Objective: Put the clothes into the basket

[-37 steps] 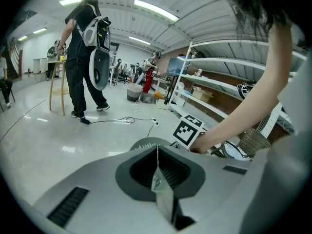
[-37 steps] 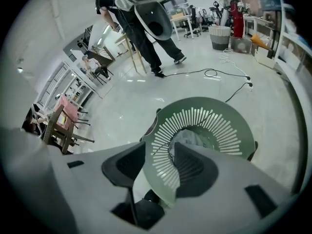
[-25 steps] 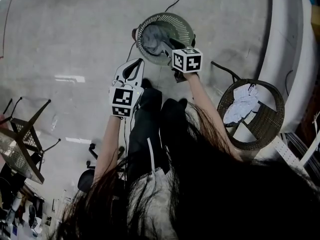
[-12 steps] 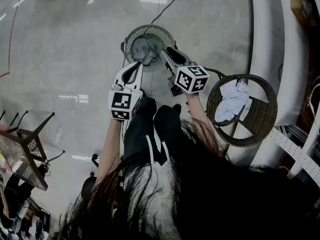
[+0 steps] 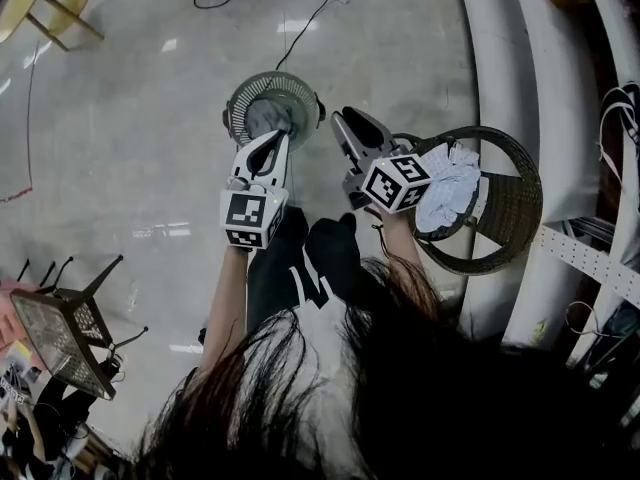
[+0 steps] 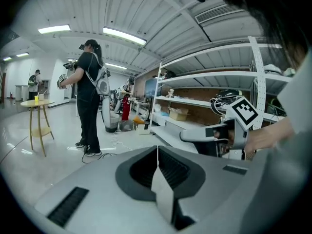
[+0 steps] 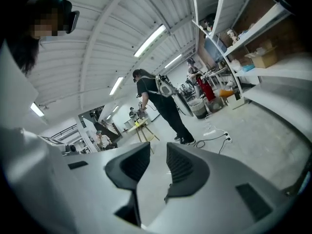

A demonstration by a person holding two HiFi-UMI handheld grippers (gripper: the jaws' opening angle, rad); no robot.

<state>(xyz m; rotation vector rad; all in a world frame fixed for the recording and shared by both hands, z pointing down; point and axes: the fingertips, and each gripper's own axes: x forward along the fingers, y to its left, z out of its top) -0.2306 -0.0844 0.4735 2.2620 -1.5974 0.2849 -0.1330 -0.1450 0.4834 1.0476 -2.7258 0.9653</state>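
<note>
Risen: left hand-held gripper, jaws together, empty.
Risen too: right hand-held gripper, jaws just narrowing, slightly apart, empty.
Clothes: just right of it; left farther.

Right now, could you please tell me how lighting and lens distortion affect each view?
Head view: light glares in streaks on the glossy floor, and dark hair swallows the lower frame; left gripper view: fisheye bends the shelves, corners vignetted black; right gripper view: same vignette, bright strip light.

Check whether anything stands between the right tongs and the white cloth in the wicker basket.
Nothing visible does. The white cloth lies uncovered in the wicker basket, beside the right tongs, which have just been closing on nothing.
</note>
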